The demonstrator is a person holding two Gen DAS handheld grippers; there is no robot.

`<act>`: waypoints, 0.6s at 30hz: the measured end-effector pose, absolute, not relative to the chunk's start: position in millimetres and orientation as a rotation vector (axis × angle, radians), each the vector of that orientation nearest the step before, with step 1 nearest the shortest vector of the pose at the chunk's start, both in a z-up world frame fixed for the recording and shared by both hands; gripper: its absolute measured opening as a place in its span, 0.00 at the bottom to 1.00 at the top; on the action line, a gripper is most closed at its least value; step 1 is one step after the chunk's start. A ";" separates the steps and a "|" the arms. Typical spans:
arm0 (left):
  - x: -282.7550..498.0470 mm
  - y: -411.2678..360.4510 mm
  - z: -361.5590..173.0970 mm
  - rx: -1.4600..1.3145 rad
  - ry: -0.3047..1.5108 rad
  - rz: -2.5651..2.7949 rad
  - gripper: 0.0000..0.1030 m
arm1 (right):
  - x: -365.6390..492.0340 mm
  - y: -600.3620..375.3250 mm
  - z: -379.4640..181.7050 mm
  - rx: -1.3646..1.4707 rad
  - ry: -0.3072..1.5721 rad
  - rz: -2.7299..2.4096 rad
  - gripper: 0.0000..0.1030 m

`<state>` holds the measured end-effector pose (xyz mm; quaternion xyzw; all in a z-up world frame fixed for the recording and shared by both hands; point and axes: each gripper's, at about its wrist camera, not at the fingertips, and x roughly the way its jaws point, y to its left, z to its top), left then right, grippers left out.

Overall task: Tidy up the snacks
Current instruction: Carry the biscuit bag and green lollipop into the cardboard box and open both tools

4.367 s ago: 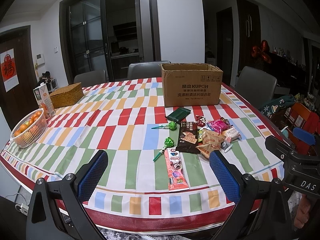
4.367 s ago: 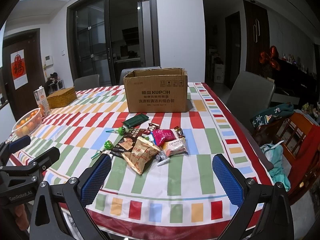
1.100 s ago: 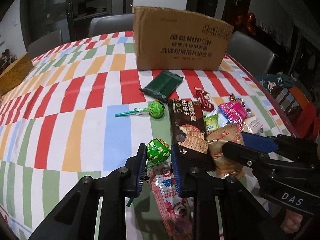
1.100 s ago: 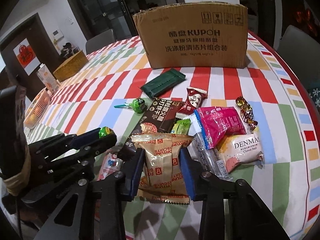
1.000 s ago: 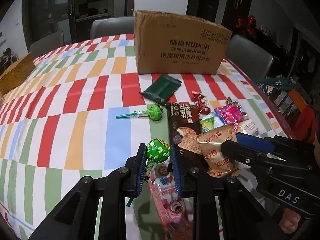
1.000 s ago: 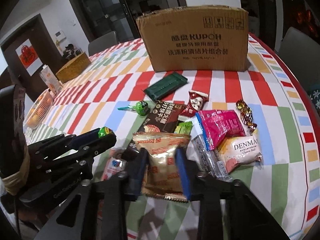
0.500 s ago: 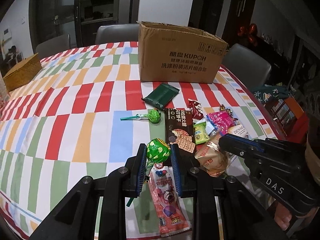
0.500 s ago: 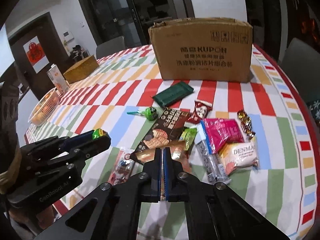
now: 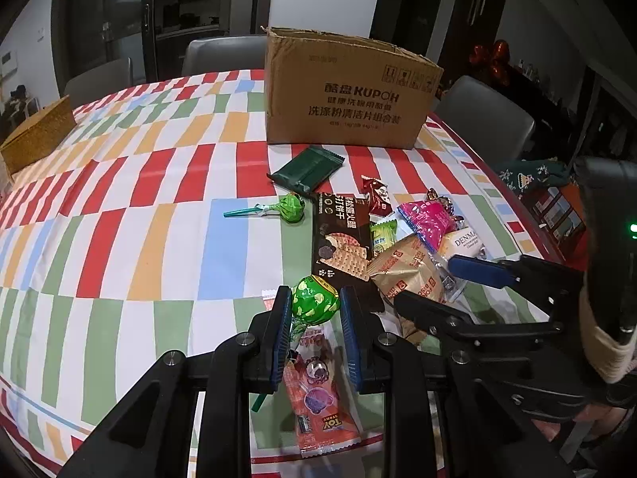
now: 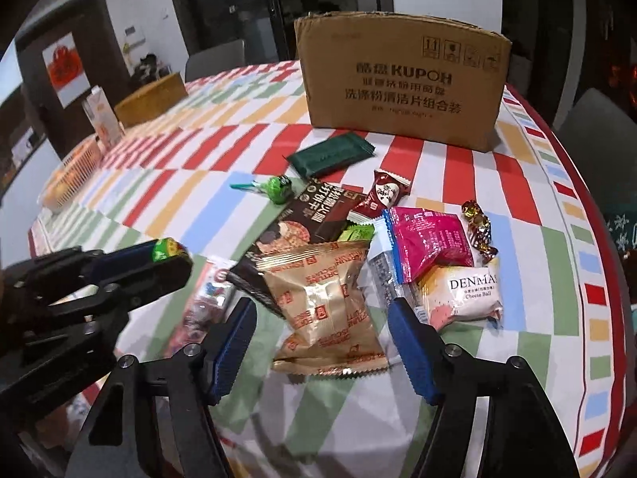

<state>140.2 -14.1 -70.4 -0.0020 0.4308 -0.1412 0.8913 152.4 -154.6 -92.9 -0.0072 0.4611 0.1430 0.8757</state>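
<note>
At the lower centre of the frame the left tongs (image 9: 315, 320) clamp a green lollipop (image 9: 315, 304) by its wrapped head, above a pink snack packet (image 9: 320, 402) lying on the striped worktop (image 9: 119, 239). At the right the right tongs (image 9: 442, 283) stand parted around a gold biscuit bag (image 9: 406, 269). A cardboard box (image 9: 346, 95) stands at the upper centre.

My left gripper (image 9: 315, 320) was matte black plastic with ribbed blue pads (image 9: 280, 334) and silver screws along its linkage. My right gripper (image 10: 322, 342) matched it: black arms, blue ribbed pads (image 10: 412, 352), silver bolt heads. Behind the right gripper's body, as my left wrist camera saw it, were a cream knit cuff (image 9: 601, 342), a green light and some skin.
</note>
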 end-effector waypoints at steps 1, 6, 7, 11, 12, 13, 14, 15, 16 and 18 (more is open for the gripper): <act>140.4 -14.7 -71.0 -0.002 0.896 -0.292 0.24 | 153.0 -154.4 -94.5 -0.021 0.966 0.299 0.58; 142.5 -16.4 -73.4 0.006 0.904 -0.289 0.24 | 159.8 -153.1 -100.2 -0.036 0.980 0.311 0.39; 142.9 -16.7 -73.3 0.008 0.904 -0.288 0.24 | 159.6 -153.8 -99.4 -0.028 0.978 0.315 0.38; 143.0 -17.7 -68.0 0.012 0.888 -0.286 0.24 | 157.5 -157.3 -94.0 -0.008 0.961 0.320 0.35; 143.2 -18.1 -65.3 0.011 0.880 -0.287 0.24 | 156.2 -158.9 -90.5 0.002 0.952 0.321 0.35; 143.9 -18.5 -62.9 0.010 0.874 -0.289 0.24 | 156.3 -159.4 -88.0 0.008 0.946 0.322 0.35; 144.5 -18.9 -59.0 0.007 0.864 -0.292 0.24 | 155.5 -160.7 -83.2 0.016 0.932 0.323 0.35; 145.2 -19.5 -54.6 0.005 0.851 -0.294 0.24 | 154.6 -162.3 -77.4 0.022 0.914 0.323 0.35; 146.5 -20.0 -51.6 0.007 0.842 -0.295 0.24 | 155.0 -163.1 -72.7 0.024 0.902 0.322 0.35; 148.3 -21.8 -41.2 0.011 0.809 -0.298 0.24 | 156.0 -166.1 -63.8 0.033 0.876 0.320 0.35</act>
